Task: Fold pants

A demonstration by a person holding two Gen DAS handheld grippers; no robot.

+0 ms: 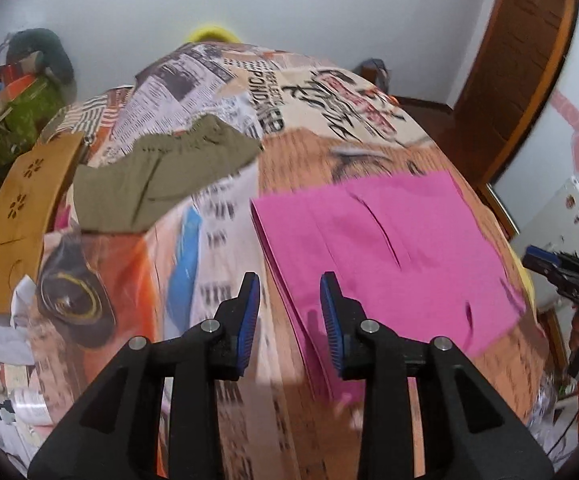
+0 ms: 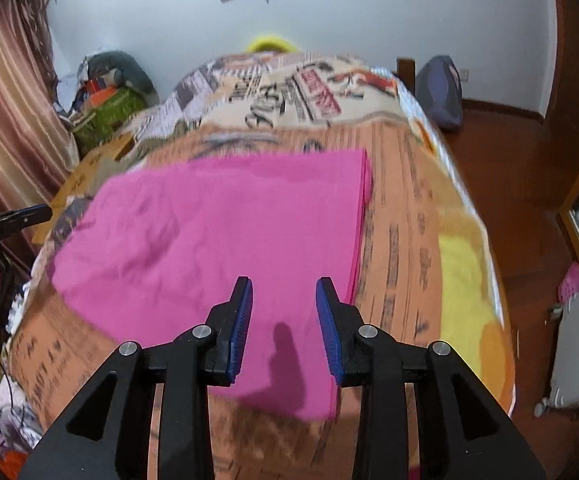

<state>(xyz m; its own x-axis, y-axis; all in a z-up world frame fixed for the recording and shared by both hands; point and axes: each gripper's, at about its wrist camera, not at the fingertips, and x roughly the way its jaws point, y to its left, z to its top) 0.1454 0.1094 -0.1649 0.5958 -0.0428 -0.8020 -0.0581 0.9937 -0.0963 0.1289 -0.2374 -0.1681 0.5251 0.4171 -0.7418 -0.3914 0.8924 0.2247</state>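
Left gripper: fingers parted a moderate gap, nothing between them, hovering above the near left edge of the pink pants; no contact visible. Right gripper: fingers likewise apart w/ nothing gripped, hanging over the near end of the pants, casting a shadow on the fabric.

Pants lie folded flat on the bed, stacked layers showing along the right edge in the right wrist view. Bedcover has a newspaper-style print in orange, cream and black. An olive garment lies further back on the bed, well apart from the pants; beside it a brown cardboard piece, possibly a box flap, view blurred.

Room: pale walls, wooden door, striped curtain, cluttered pile of bags by the wall, wood floor.
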